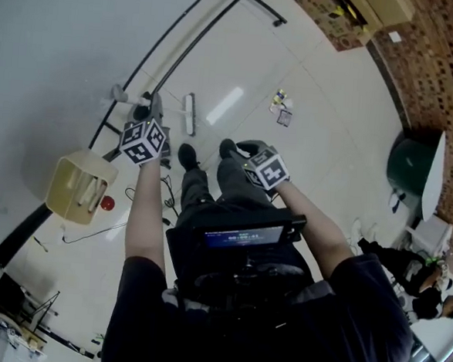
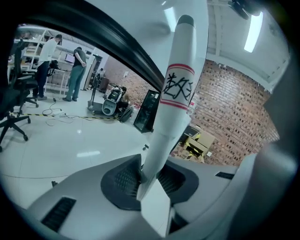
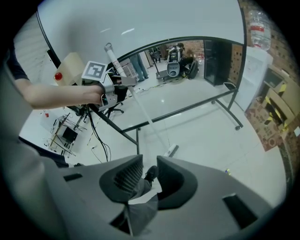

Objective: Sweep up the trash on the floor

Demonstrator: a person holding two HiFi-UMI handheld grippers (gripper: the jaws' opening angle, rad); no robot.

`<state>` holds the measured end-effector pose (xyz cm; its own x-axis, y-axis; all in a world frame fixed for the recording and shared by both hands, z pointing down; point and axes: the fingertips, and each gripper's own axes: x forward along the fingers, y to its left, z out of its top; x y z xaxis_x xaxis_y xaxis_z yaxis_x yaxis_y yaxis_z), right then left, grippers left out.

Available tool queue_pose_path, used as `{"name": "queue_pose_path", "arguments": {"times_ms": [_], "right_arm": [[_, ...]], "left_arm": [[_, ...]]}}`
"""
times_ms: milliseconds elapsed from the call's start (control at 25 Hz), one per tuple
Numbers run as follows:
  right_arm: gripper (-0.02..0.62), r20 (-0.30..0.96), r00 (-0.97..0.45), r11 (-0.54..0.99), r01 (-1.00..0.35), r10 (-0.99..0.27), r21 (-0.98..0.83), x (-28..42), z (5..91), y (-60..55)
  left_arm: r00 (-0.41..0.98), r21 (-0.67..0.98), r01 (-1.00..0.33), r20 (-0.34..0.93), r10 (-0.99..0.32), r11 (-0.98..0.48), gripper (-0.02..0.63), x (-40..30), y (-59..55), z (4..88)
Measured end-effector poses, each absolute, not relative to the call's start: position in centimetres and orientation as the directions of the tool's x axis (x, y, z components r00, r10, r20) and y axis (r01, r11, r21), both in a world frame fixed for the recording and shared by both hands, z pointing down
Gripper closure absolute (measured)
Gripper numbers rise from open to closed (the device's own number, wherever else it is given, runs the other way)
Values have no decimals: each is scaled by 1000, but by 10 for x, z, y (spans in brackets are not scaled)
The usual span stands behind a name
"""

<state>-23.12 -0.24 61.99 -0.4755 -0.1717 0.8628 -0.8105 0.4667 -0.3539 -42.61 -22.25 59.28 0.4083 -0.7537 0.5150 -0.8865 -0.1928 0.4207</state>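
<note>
My left gripper (image 1: 149,110) (image 2: 149,176) is shut on a white broom handle (image 2: 176,93) with red bands and black writing. The handle slopes down to the broom head (image 1: 189,113) (image 3: 171,150), which lies on the white floor ahead of my shoes. In the right gripper view the left gripper (image 3: 117,83) grips the handle a little below its top end. Small trash (image 1: 282,110) (image 3: 228,172) lies to the right of the broom head. My right gripper (image 1: 244,148) (image 3: 146,180) hangs over my right leg, shut on a grey handle (image 3: 139,213) whose far end is hidden.
A black-framed panel on wheeled feet (image 1: 181,49) (image 3: 187,108) stands just past the broom. A yellowish box with a red button (image 1: 79,185) is at the left, with cables (image 1: 91,233) on the floor. A dark green bin (image 1: 409,162) and cardboard boxes (image 1: 354,15) line the brick wall. People (image 2: 77,70) stand far off.
</note>
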Motion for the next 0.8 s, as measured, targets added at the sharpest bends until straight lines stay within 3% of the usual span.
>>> {"name": "queue_pose_path", "arguments": {"times_ms": [240,400,600,800], "right_arm": [[488,812,-482,553,-795,-328,-249,-254,584,-39],[472,669,-590,608,-753,-453,-252,-305,520,-105],[471,486,-738,721,-637,-468,-272,-410,443,-182],[474,475,-764,795,-575,-437,-194,-462,433,-208]], "left_arm": [[420,416,-884,507,-753,-213,518,-426,-228,593],[432,408,-882,497,-753,-236,520,-436,-230,596],[424,405,-885,493,-760,-231,520,-447,-232,597],[427,402,-884,486,-763,-239,520,-446,-232,597]]}}
